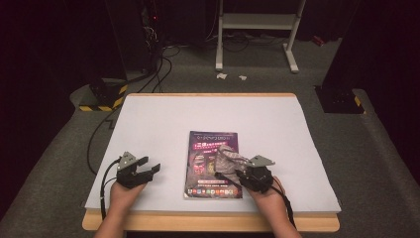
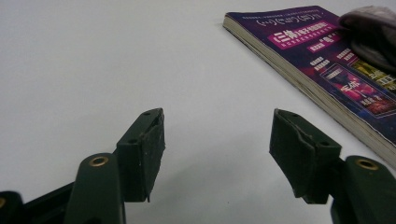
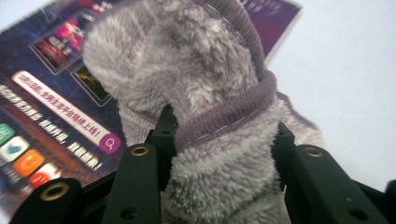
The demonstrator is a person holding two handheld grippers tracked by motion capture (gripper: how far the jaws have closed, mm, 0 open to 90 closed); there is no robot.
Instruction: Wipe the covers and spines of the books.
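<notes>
Table [image 1: 163, 119] is covered with a pale flat sheet, low friction by the look of it, so things probably slide on it easily. Book [image 1: 213, 164] lies flat near the front edge, between the two hands, glossy purple cover up; the left gripper view shows a thick paperback block with the spine side facing the left gripper. I judge it moderately heavy, stiff as a block but flexible at the cover, slick on top; a pinch on the cover alone would likely just lift the cover, so better to take it at the spine edge or across the full thickness. Fleece [image 3: 201, 93] is the thing in hand: a grey fuzzy fabric piece with a ribbed purple hem, resting on the book's right half, its bulk over the cover. Judgement: very light, soft, fully limp, not fragile, high friction against the pads, will droop and drag wherever it isn't supported. Best hold is the ribbed hem, the firmest part, rather than loose pile, which compresses and may slip out. Right gripper [image 1: 241, 174] has its jaws closed on the fleece, pads sunk into the pile on both sides with the hem band crossing between them. Left gripper [image 1: 150, 166] sits on the table left of the book, jaws spread wide with nothing between them.
</notes>
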